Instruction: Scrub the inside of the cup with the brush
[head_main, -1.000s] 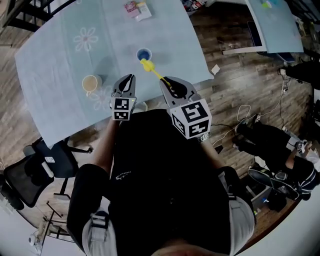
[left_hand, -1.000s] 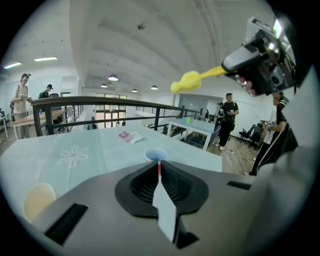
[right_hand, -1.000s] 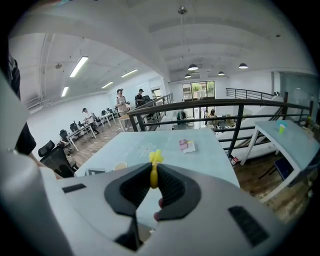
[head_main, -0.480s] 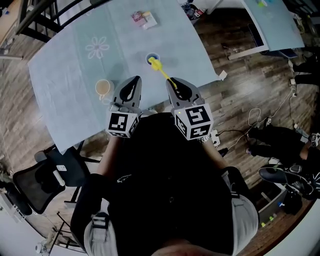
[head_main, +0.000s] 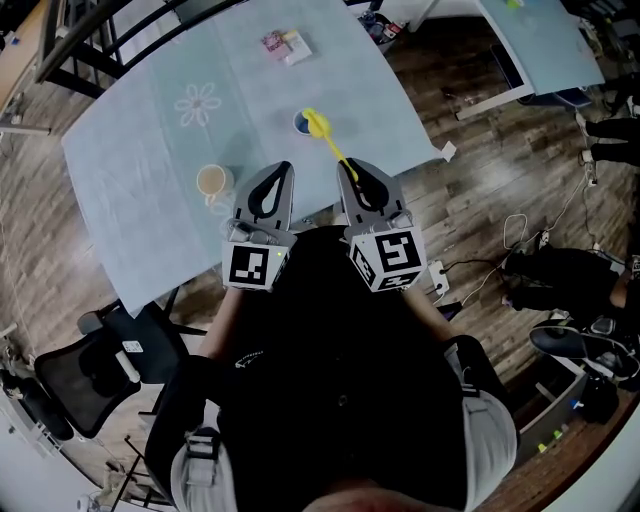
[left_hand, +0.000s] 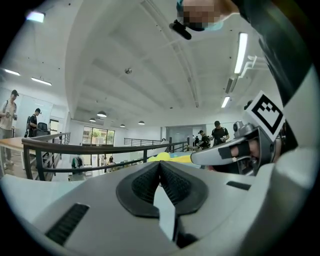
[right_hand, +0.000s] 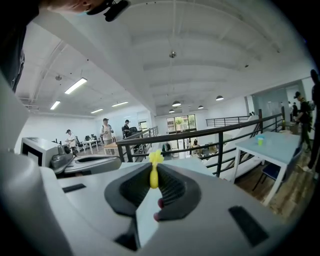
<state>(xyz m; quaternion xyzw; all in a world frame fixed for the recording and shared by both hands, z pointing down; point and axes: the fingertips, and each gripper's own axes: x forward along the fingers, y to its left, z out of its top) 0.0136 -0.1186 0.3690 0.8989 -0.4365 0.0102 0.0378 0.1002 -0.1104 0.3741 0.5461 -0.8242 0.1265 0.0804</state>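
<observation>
The right gripper (head_main: 346, 166) is clamped on the yellow brush (head_main: 329, 143) so the bristles poke out ahead toward the small blue cup (head_main: 297, 122), while the left gripper (head_main: 283, 168) is closed and empty (the beige cup (head_main: 211, 181) sits on the bench (head_main: 150, 130), off to its left).

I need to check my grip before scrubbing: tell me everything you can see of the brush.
The brush is all yellow and looks like plastic: a thin straight handle ending in a small tufted head. The right gripper is shut on the handle's near end, so the brush sticks straight out ahead of the jaws. In the head view its head overlaps the small blue cup on the table; whether it touches the cup cannot be told.
</observation>
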